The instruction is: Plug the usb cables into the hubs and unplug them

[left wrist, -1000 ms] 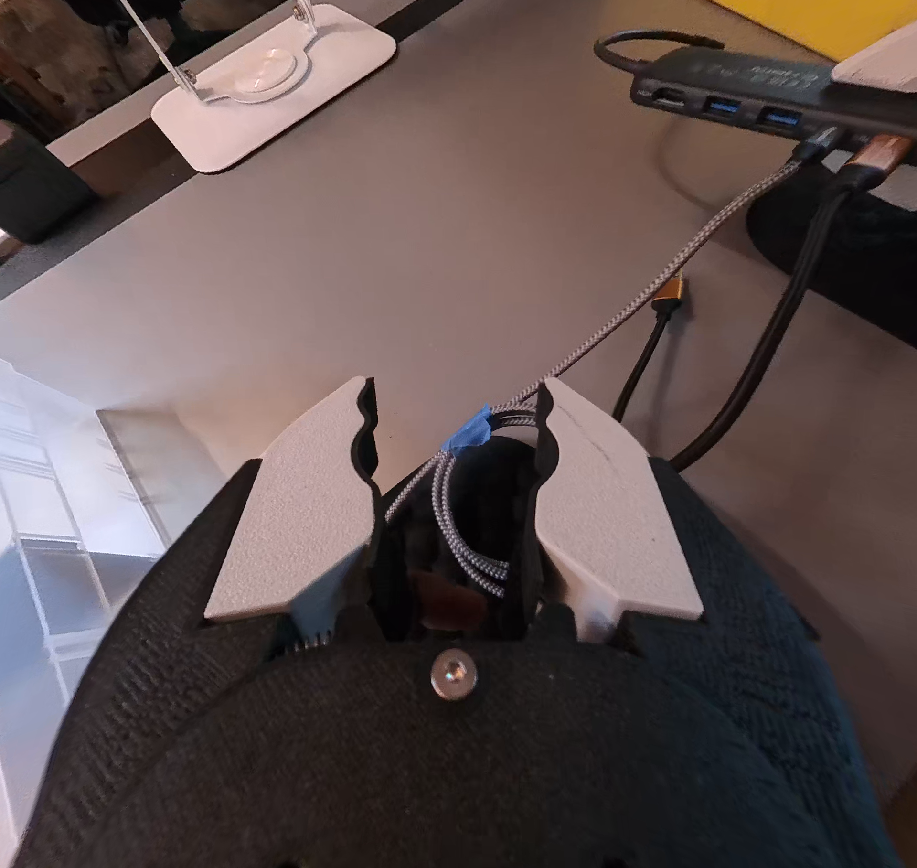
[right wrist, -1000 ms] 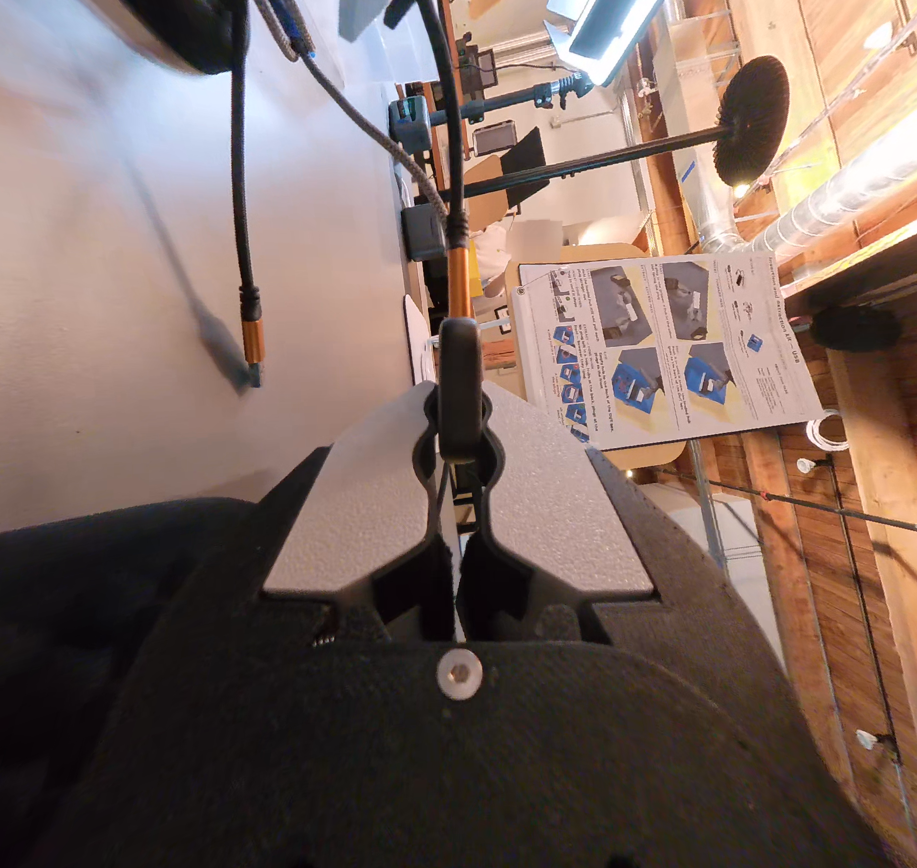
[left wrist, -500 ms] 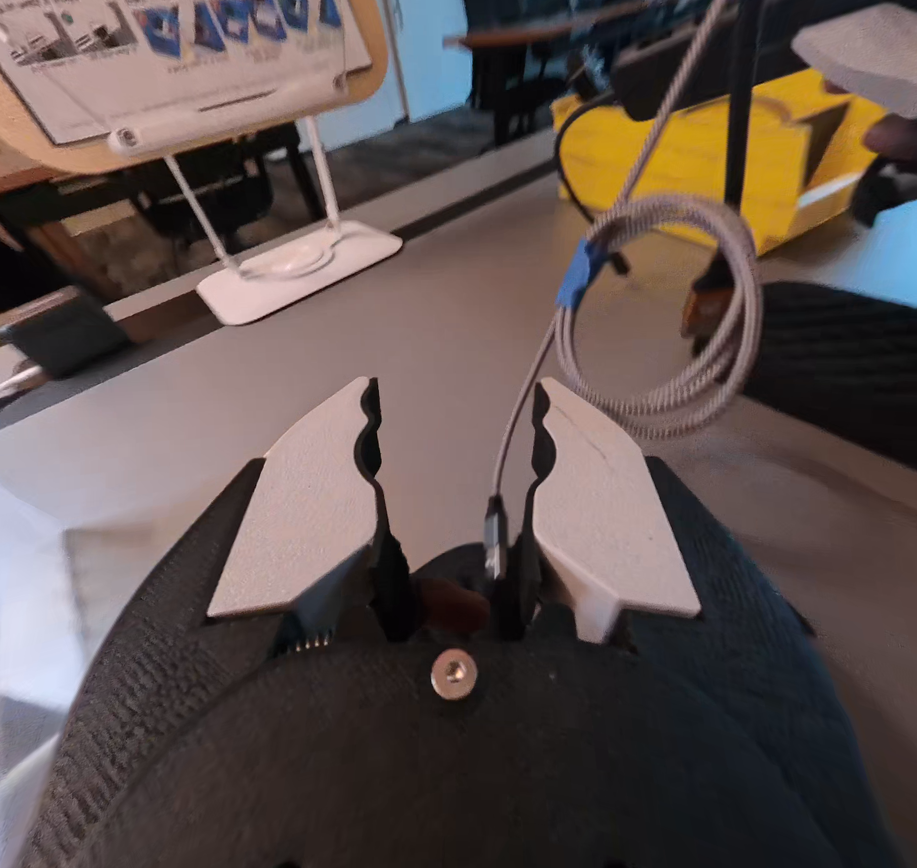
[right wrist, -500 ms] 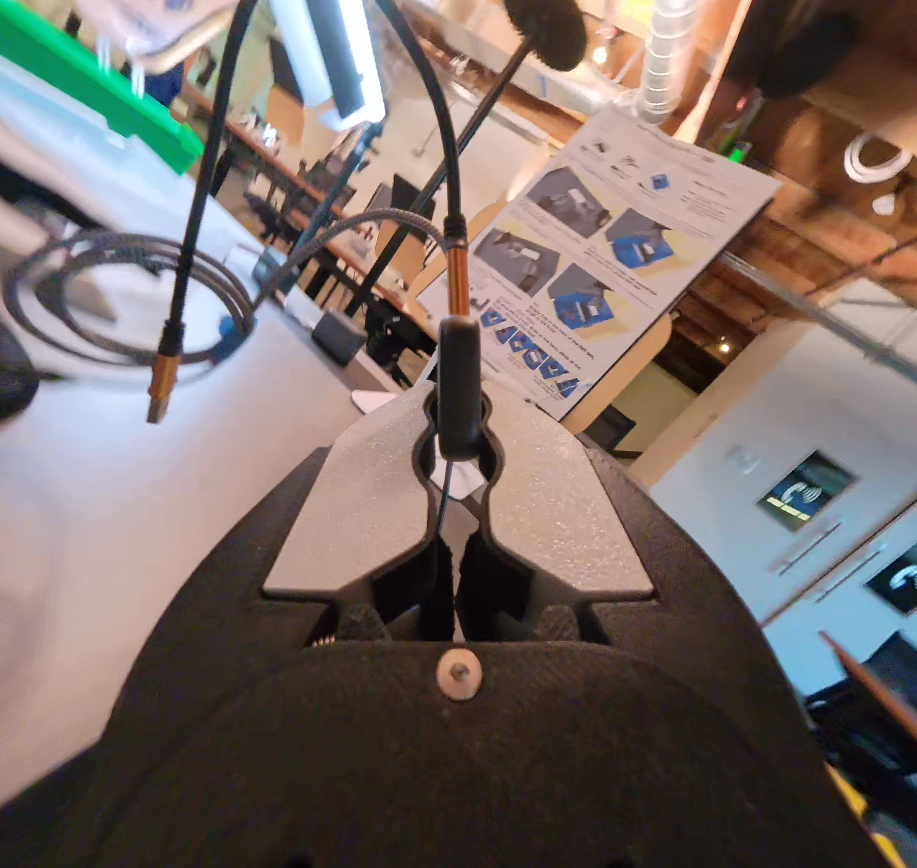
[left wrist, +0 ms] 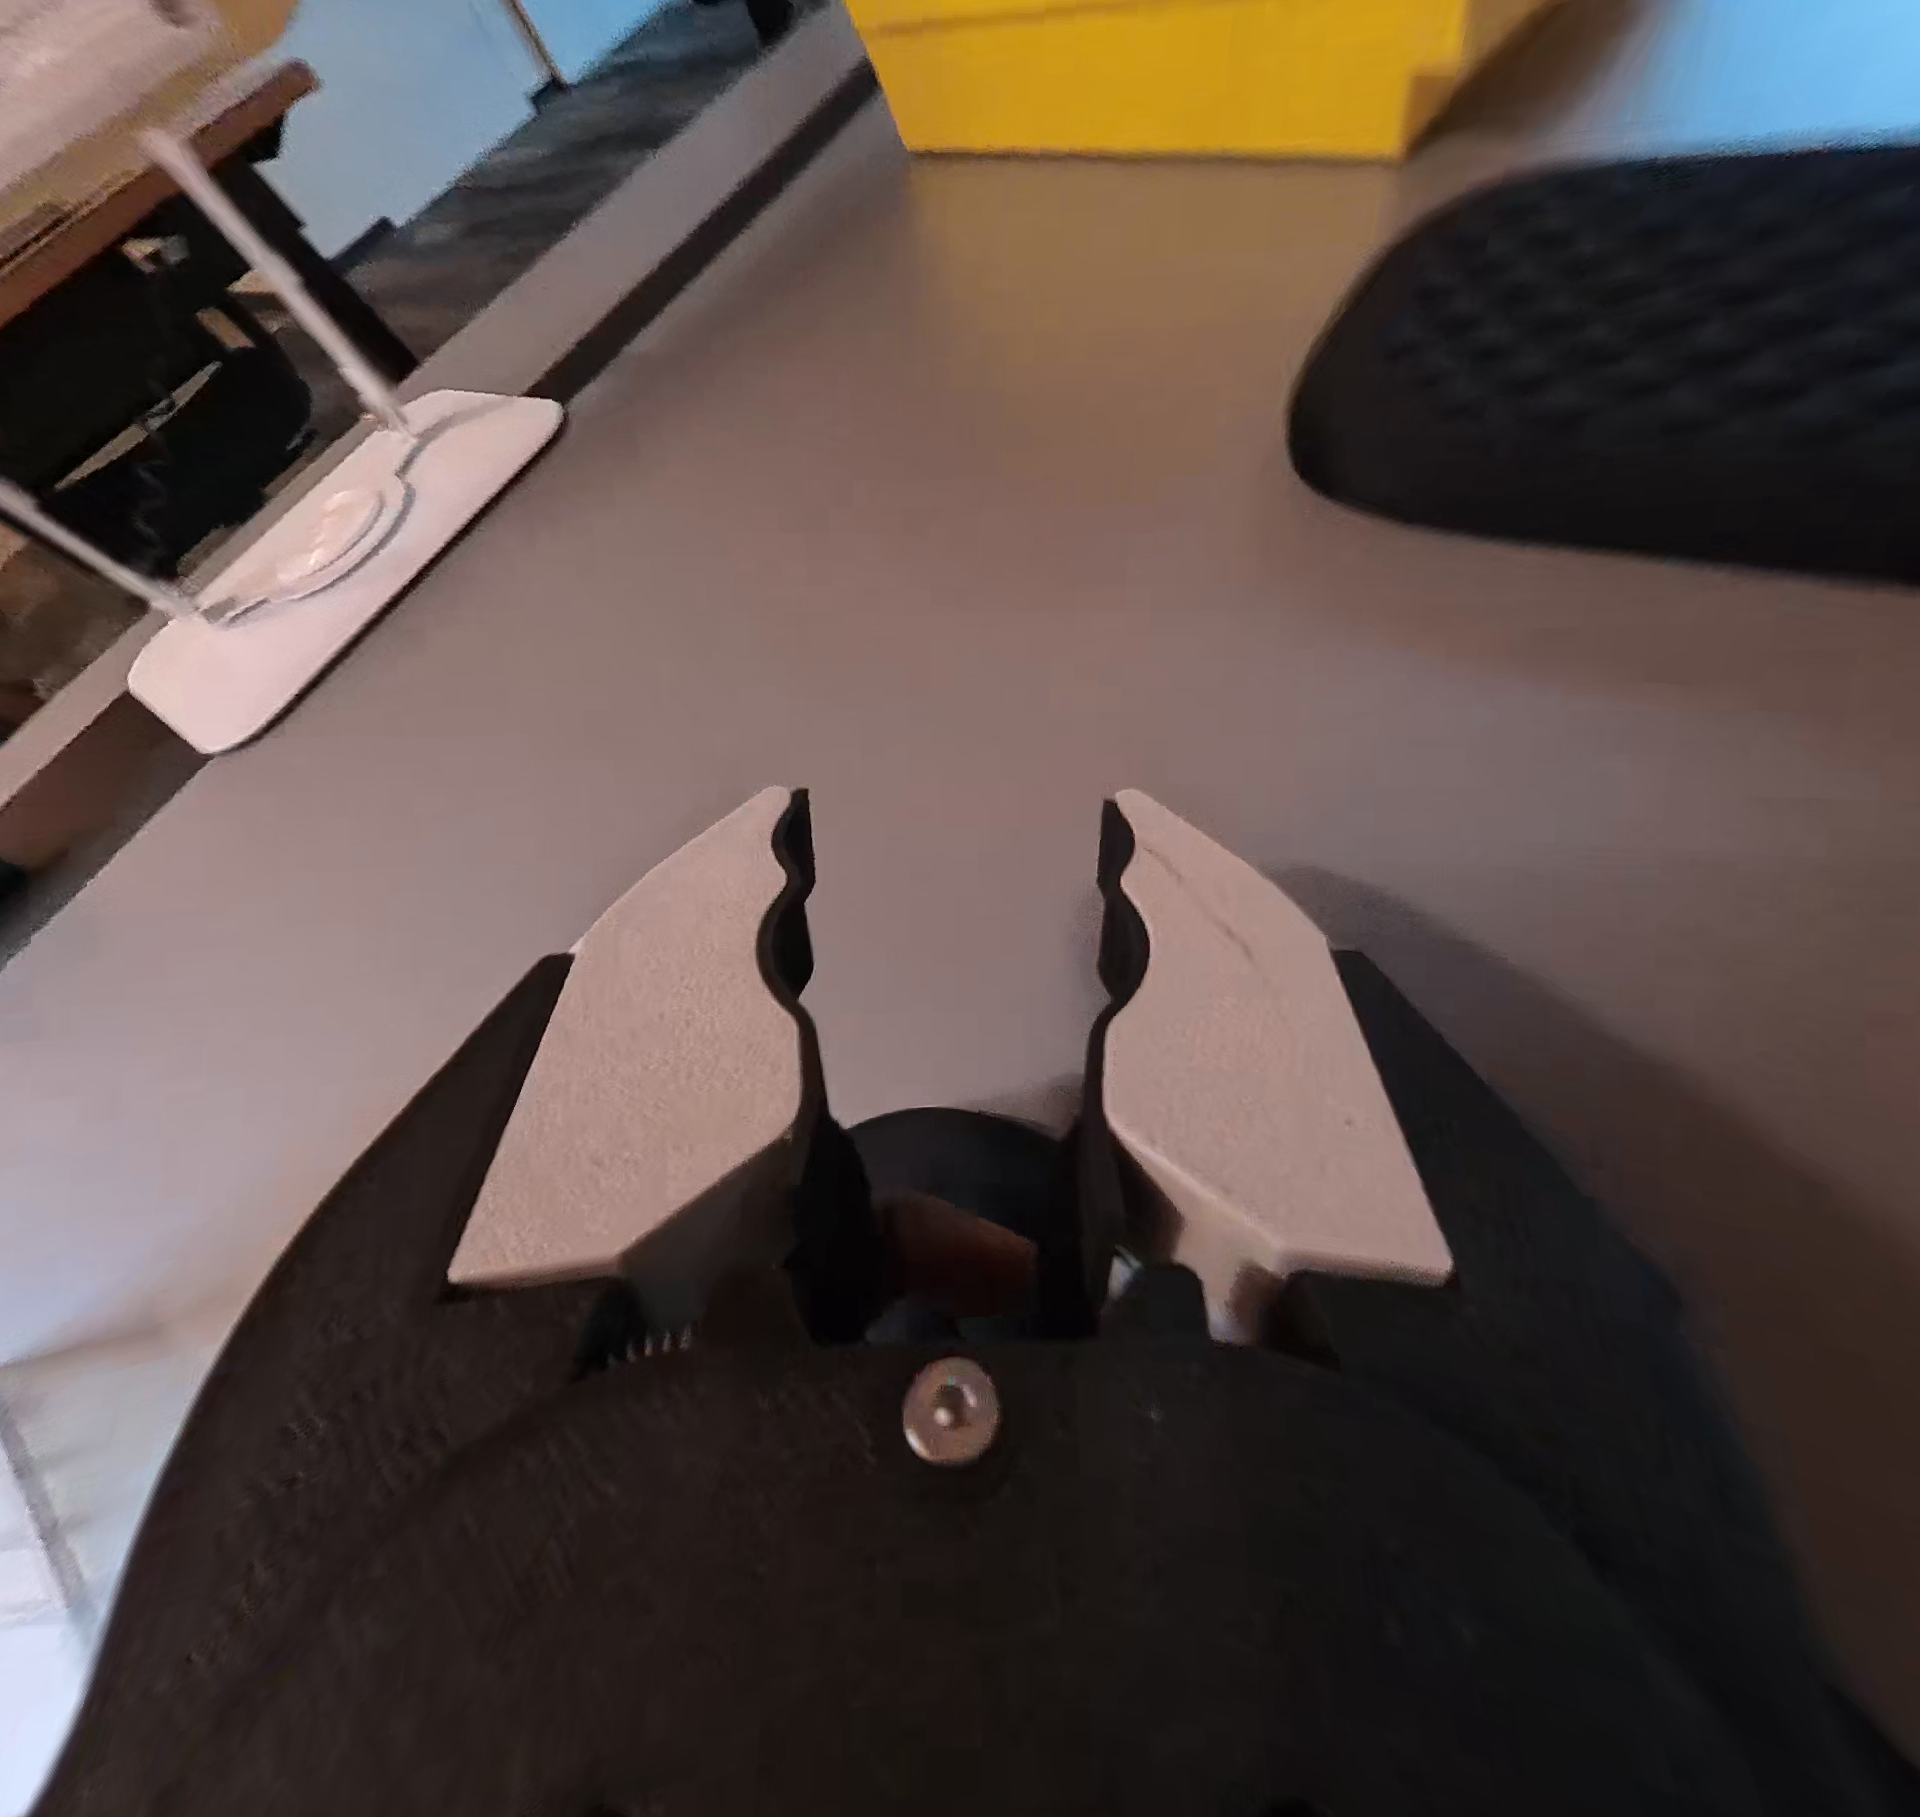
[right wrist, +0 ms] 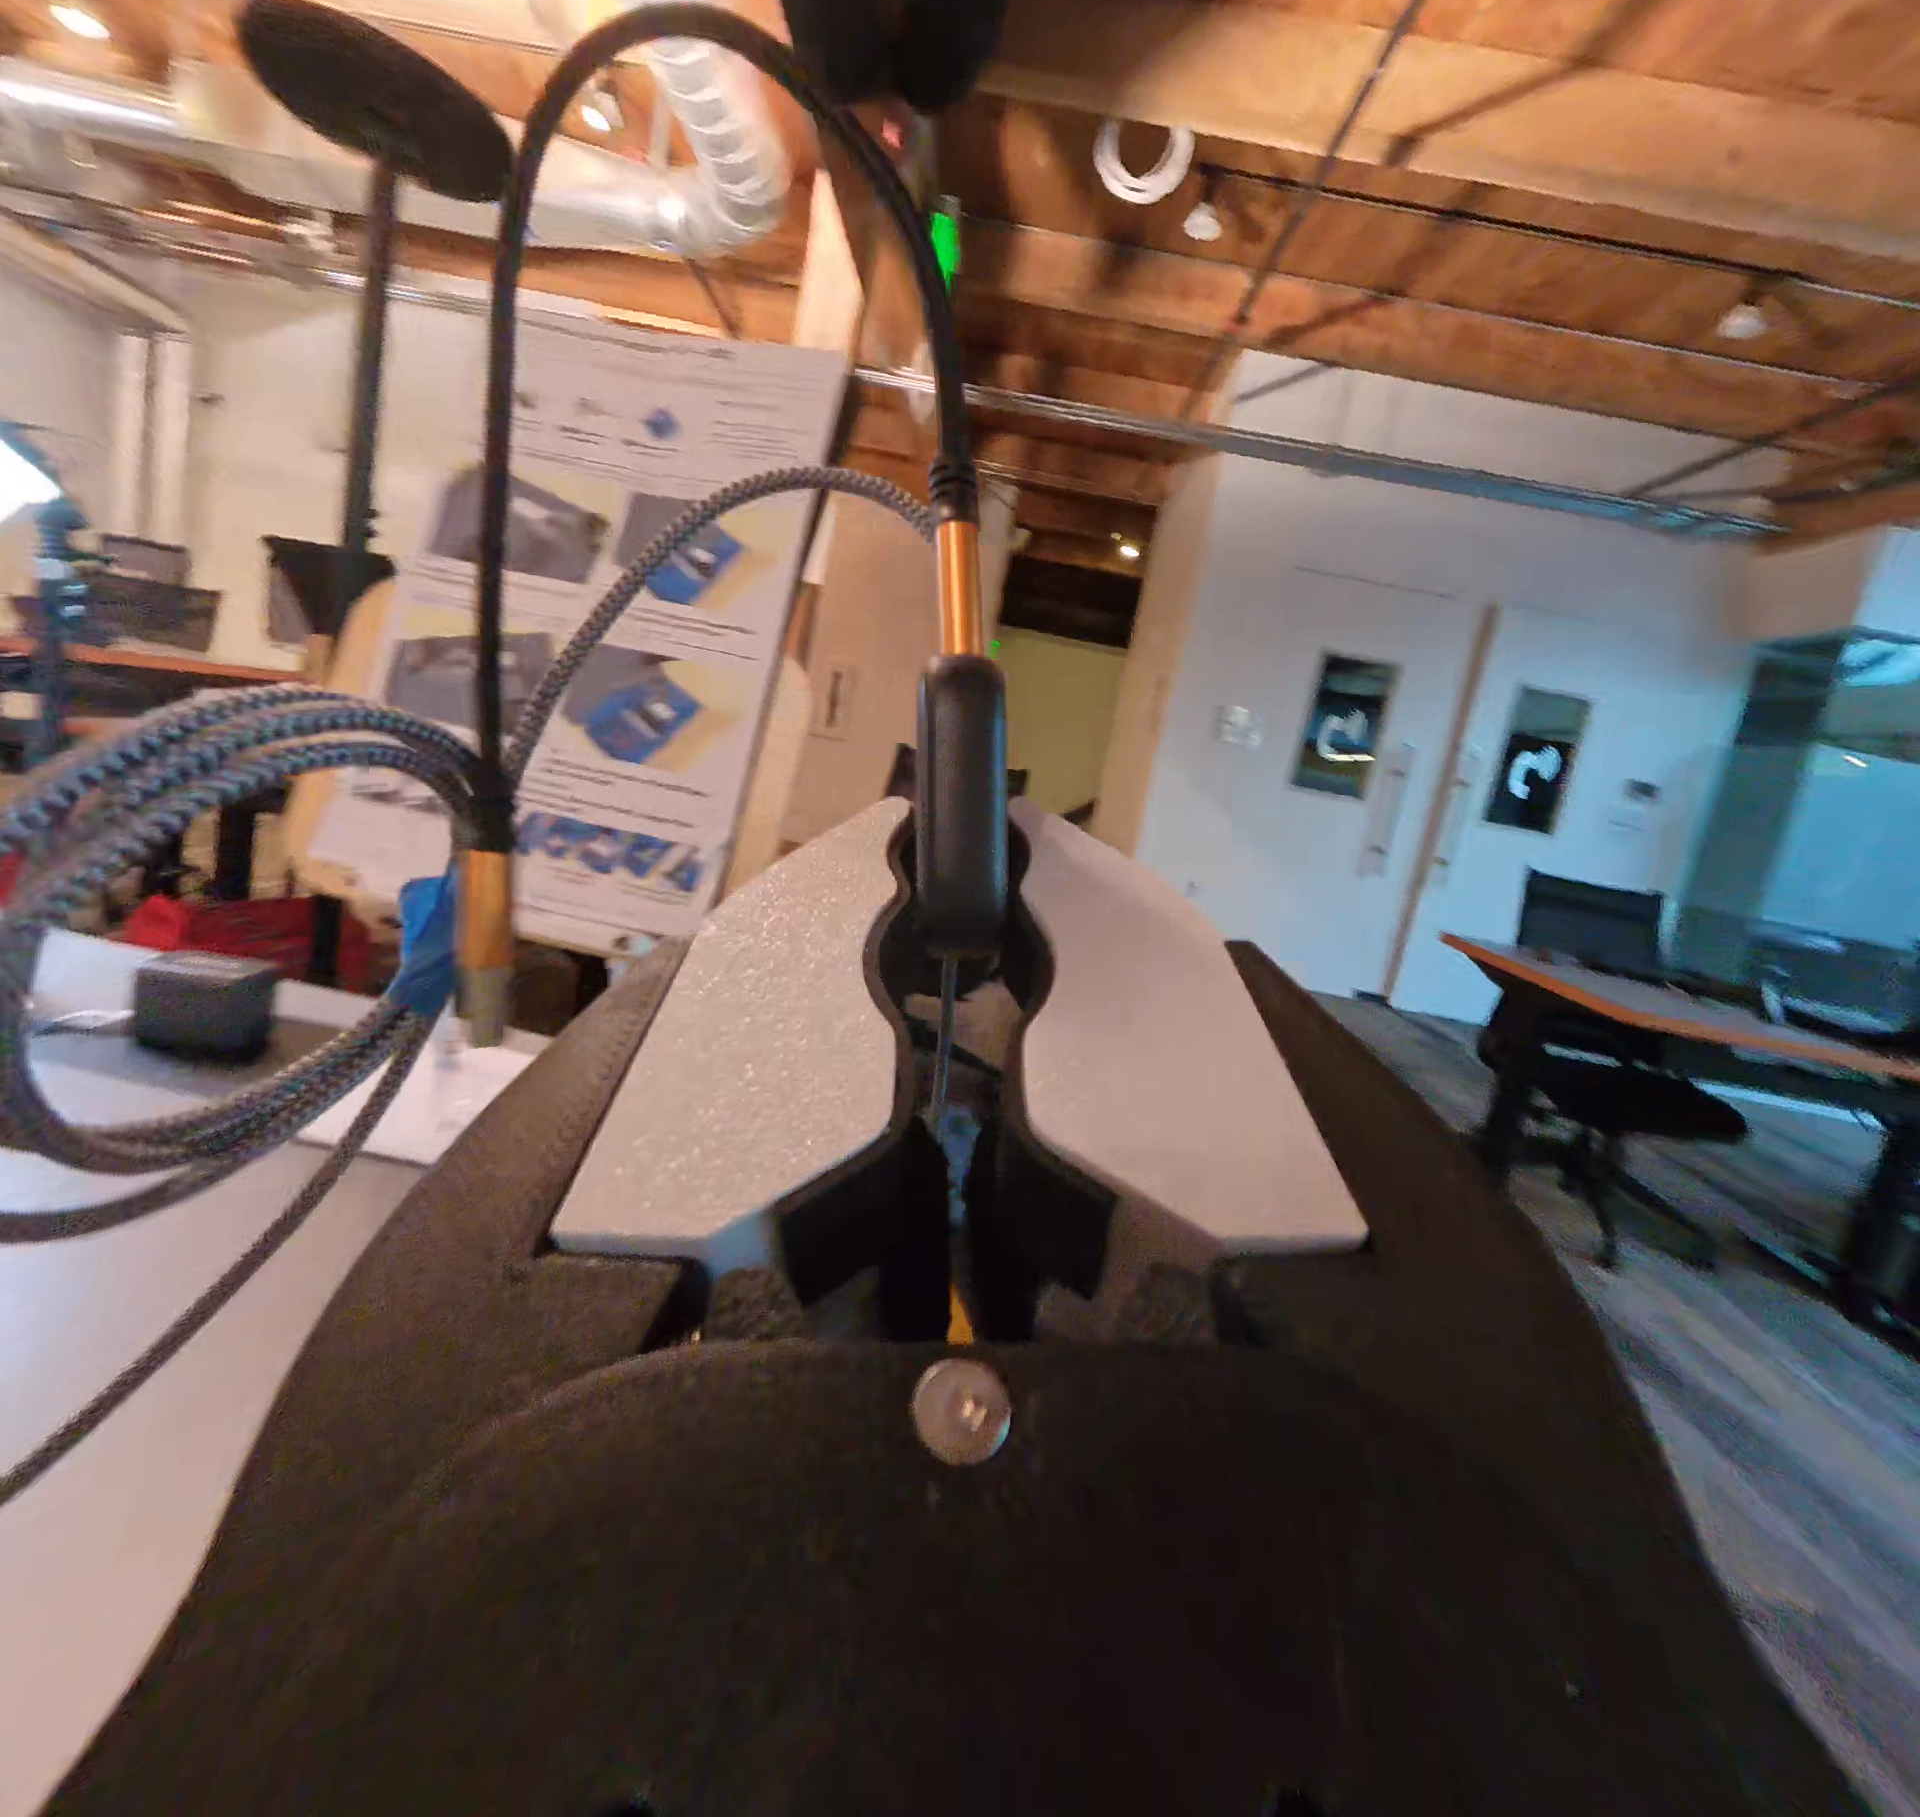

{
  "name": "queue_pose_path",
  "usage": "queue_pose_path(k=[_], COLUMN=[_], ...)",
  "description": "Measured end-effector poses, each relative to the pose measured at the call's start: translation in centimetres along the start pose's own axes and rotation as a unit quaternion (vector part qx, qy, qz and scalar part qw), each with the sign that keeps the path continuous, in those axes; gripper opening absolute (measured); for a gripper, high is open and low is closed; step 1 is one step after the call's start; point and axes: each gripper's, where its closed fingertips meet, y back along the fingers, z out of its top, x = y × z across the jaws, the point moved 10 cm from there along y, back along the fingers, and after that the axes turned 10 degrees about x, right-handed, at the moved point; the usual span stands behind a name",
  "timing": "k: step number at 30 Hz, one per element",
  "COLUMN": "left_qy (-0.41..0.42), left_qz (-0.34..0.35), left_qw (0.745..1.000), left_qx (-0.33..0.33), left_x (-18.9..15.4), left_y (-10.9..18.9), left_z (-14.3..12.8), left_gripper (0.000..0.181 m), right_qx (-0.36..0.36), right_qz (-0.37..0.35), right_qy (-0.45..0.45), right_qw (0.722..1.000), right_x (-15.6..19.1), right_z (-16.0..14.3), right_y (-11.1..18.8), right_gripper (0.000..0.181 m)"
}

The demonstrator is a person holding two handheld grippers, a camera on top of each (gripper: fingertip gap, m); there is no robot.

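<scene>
The right gripper (right wrist: pixel 961 811) clenches the black hub (right wrist: pixel 961 791) edge-on, cables (right wrist: pixel 156 801) dangling. Their swinging weight could twist it loose. The left gripper (left wrist: pixel 956 822) jaws gape, empty, above the tabletop (left wrist: pixel 935 541).

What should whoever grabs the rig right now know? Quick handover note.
Left gripper: open, empty, low over the grey table.
Right gripper: shut on the black hub, held edge-on in the air.
Cables: the black cable sits in the hub by its copper plug; its other copper plug dangles free. The braided grey cable, coiled with blue tape, hangs at left and arcs toward the hub; I cannot tell if it is plugged in.
Done: at least one plug in.
Left: unplug from the hub and set it down.
</scene>
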Motion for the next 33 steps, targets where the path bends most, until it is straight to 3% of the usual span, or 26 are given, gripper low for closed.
queue_pose_path(k=[5,9,19,25,27,33], left_qy=[-0.077,-0.049,-0.03,-0.028,-0.026,-0.018], left_qz=[0.023,0.017,-0.006,-0.011,-0.011,-0.015], left_qw=[0.996,0.998,0.999,0.999,0.999,1.0], left_qx=[0.044,0.033,0.018,0.019,0.019,0.015], left_x=[-1.3,-0.8,-0.5,-0.5,-0.5,-0.3], left_y=[-0.8,-0.6,-0.4,-0.4,-0.4,-0.4], left_z=[0.0,0.0,-0.1,-0.1,-0.1,-0.1], left_gripper=[0.053,0.053,0.053,0.053,0.053,0.053], right_qx=[0.011,0.063,0.253,0.446,0.463,0.377], right_qz=[-0.074,-0.121,-0.141,-0.037,-0.017,-0.008], right_qy=[0.006,0.059,0.095,0.108,0.126,0.137], right_qw=[0.997,0.989,0.953,0.888,0.877,0.916], right_x=[-4.3,-6.7,-6.5,-4.9,-4.3,-2.6], right_z=[0.9,-0.1,-11.5,-16.2,-15.9,-11.2], right_y=[-2.3,-4.2,-5.8,-6.4,-6.4,-5.3], right_gripper=[0.012,0.013,0.013,0.029,0.033,0.062])
